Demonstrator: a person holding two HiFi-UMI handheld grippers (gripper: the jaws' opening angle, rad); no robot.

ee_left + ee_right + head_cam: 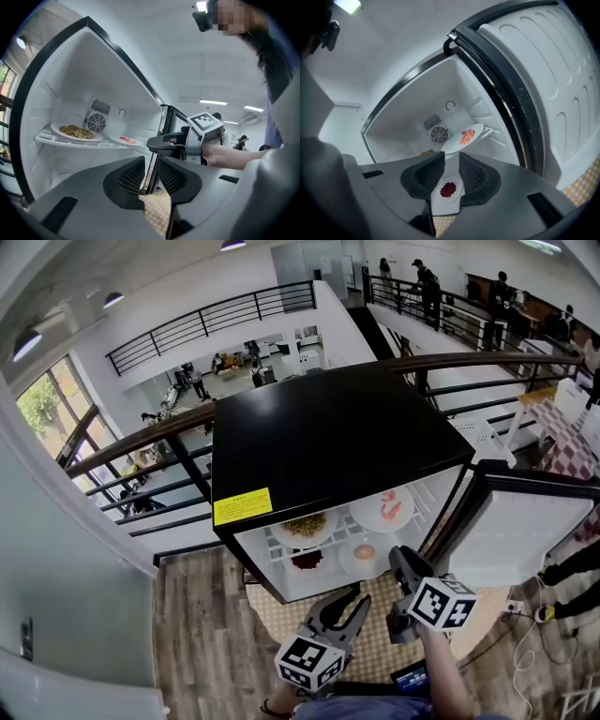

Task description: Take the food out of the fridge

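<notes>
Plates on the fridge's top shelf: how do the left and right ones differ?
The left plate holds a heap of yellow-brown food; the right plate holds a few pink pieces. The left plate is largely covered; the right plate mostly bare. Both are white and round.

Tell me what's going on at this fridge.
A person stands at the open fridge with a gripper in each hand. The left gripper and right gripper are both empty, fingers slightly apart, aimed inside. Four plates of food sit on the shelves; none has been taken out yet.
</notes>
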